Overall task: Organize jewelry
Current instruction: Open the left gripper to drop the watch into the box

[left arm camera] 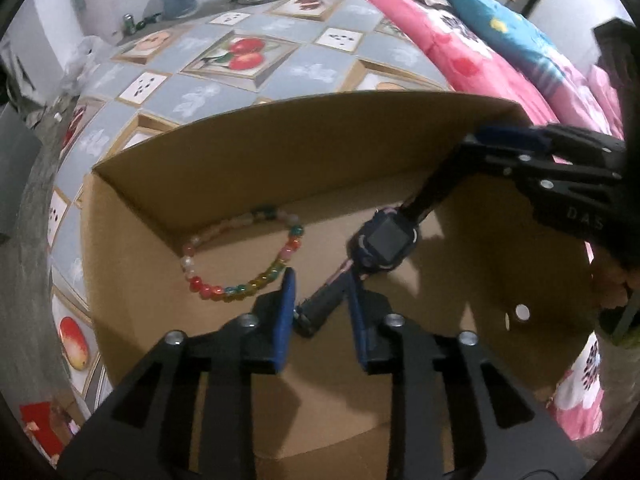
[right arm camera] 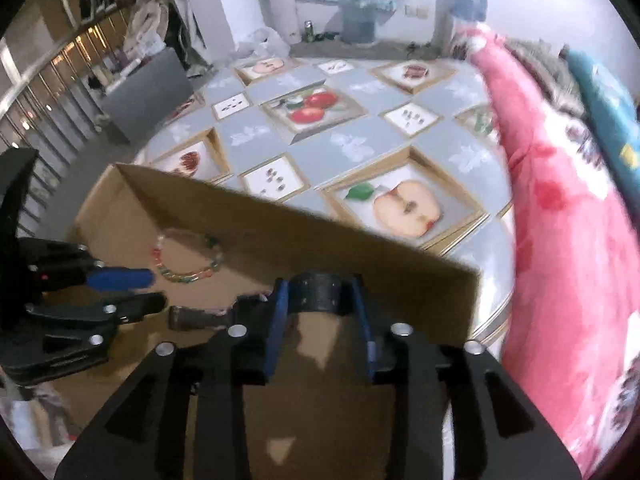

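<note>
An open cardboard box [left arm camera: 280, 152] holds a bracelet of coloured beads [left arm camera: 244, 264] in its far left corner and a dark smartwatch [left arm camera: 384, 242] on the floor beside it. My left gripper [left arm camera: 322, 308] points down into the box. Its blue pads stand apart, and the watch's near strap end [left arm camera: 320, 312] lies loosely between them. In the right wrist view, my right gripper [right arm camera: 320, 308] has the other black strap [right arm camera: 316, 292] spanning its pads and touching both. The left gripper [right arm camera: 156, 292] shows at the left, next to the bracelet [right arm camera: 188, 260].
The box [right arm camera: 320, 236] sits on a tablecloth with fruit pictures [right arm camera: 360, 140]. A pink flowered blanket [right arm camera: 560, 240] is heaped along the right side. A person's hand [left arm camera: 612, 288] shows behind the box's right wall. Cluttered shelves stand at the far left.
</note>
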`<state>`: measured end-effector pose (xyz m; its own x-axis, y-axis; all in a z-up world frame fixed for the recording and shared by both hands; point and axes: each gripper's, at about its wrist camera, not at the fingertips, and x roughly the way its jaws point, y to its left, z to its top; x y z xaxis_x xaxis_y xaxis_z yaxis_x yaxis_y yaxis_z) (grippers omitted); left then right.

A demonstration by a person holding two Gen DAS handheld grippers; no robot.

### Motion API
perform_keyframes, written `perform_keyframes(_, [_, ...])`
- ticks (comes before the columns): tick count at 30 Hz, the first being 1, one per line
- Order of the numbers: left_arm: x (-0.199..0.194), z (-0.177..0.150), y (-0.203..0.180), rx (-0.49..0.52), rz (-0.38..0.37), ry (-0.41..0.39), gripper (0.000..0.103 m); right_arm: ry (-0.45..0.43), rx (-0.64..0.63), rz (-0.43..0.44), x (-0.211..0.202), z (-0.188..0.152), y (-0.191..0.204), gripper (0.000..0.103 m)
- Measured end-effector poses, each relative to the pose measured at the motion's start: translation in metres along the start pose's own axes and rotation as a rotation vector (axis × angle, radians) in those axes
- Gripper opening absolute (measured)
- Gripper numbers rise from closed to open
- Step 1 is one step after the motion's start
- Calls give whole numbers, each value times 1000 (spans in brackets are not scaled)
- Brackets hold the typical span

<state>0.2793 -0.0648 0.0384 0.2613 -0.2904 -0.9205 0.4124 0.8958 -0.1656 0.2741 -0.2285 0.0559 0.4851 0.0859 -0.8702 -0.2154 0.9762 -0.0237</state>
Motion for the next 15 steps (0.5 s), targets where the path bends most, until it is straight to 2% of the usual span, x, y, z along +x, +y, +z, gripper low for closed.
perform_keyframes(7, [-15,-9,7,-26,-8,-47,33,-61,55,11,-18,1,-12,36])
perform_keyframes(15, [-83,-43,1,3,10,-269,51,-184,122,95,-75,-30,-8,38])
